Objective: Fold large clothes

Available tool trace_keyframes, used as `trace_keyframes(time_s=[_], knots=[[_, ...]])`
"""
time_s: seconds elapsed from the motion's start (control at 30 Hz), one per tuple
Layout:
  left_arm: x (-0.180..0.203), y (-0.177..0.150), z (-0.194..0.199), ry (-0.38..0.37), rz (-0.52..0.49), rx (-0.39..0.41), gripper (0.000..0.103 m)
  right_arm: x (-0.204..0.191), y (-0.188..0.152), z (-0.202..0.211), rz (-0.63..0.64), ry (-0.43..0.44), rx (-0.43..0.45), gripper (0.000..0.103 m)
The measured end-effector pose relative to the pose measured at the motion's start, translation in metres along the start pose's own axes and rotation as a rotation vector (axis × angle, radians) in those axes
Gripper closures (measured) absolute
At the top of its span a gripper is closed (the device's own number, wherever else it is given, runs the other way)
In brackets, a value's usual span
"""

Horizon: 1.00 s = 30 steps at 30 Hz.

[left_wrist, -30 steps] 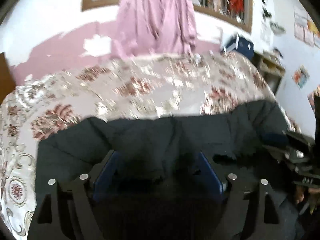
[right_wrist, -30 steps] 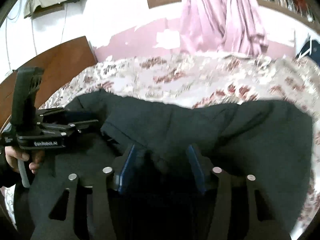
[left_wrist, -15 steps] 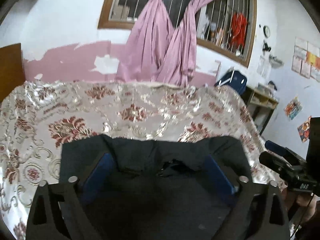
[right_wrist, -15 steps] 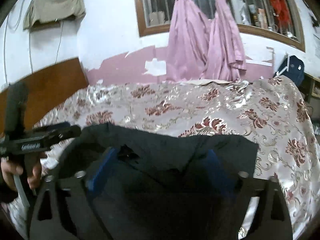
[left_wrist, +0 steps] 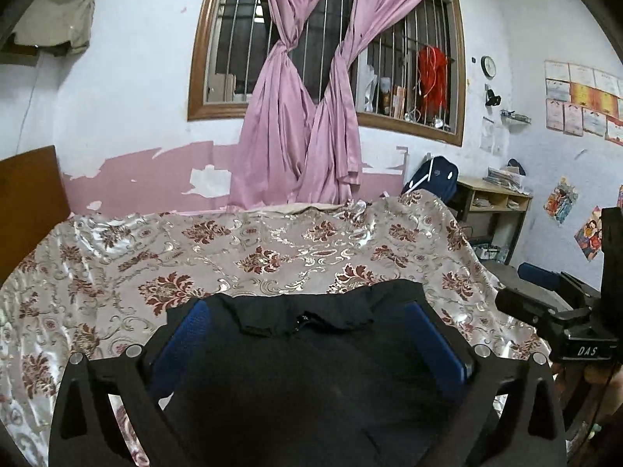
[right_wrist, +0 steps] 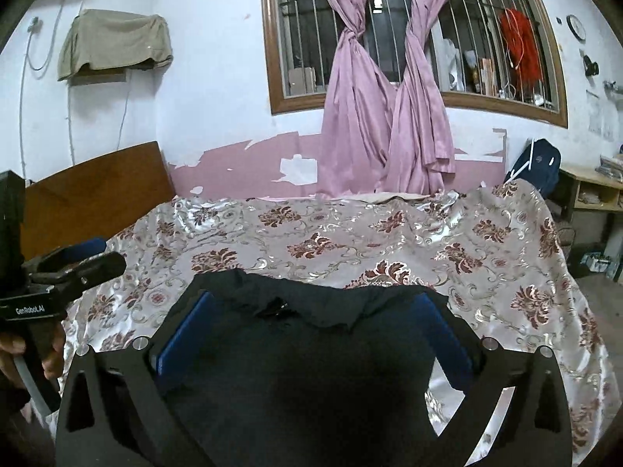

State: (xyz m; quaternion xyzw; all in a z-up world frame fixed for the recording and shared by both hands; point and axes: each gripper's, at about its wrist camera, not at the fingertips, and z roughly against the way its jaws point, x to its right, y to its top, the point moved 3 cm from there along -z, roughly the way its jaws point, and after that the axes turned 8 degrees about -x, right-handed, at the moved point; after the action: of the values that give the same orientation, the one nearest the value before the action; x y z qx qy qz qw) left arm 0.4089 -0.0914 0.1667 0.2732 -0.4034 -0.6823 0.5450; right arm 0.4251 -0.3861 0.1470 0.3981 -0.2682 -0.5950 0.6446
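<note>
The bed, spread with a floral satin bedspread, fills the middle of both views, with a wooden headboard at the left and a barred window with pink curtains on the far wall. The black garment lies on the near part of the bed, below and between the fingers of both tools.

Left tool: jaws fully apart, blue pads clear of the cloth, holding nothing. Right tool: likewise wide open and empty; in the left view its body shows at the right edge.

Risk, as judged: the bedspread is glossy and looks slippery, so the released bundle could slide or spring back open, undoing the fold. The near portion is hidden under the tools; whether it overhangs the bed edge cannot be told. If it does, its weight could drag the stack off.

Condition of the garment: dark, matte, fairly heavy-looking. It appears folded into a compact block, its far edge uneven, with a rumpled flap and a small zip or fastener near the centre. Further squaring seems needed.
</note>
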Motion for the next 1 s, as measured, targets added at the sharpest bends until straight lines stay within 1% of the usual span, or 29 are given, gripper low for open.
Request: trace_keyframes(time_s=[0.1,0.37,0.57,0.8,0.93,1.0], knots=[[0.007,-0.007,0.032,-0.008,0.004,0.015,0.000,-0.009,-0.006,0.028,0.008,-0.001,0.004,0.002],[0.020,-0.035,0.094,0.013,-0.019,0.046,0.000,-0.032,-0.033,0.100,0.050,-0.013,0.013,0.002],[0.026,-0.059,0.125,0.001,-0.029,0.028,0.000,-0.054,-0.053,0.145,0.063,-0.008,0.035,0.002],[0.030,-0.083,0.159,0.017,-0.047,0.046,0.000,-0.075,-0.077,0.175,0.067,0.009,0.058,0.002],[0.031,-0.093,0.172,0.014,-0.032,0.049,0.000,-0.083,-0.088,0.185,0.056,0.028,0.044,0.002],[0.031,-0.098,0.178,0.011,-0.023,0.045,0.000,-0.086,-0.093,0.190,0.056,0.022,0.034,0.002]])
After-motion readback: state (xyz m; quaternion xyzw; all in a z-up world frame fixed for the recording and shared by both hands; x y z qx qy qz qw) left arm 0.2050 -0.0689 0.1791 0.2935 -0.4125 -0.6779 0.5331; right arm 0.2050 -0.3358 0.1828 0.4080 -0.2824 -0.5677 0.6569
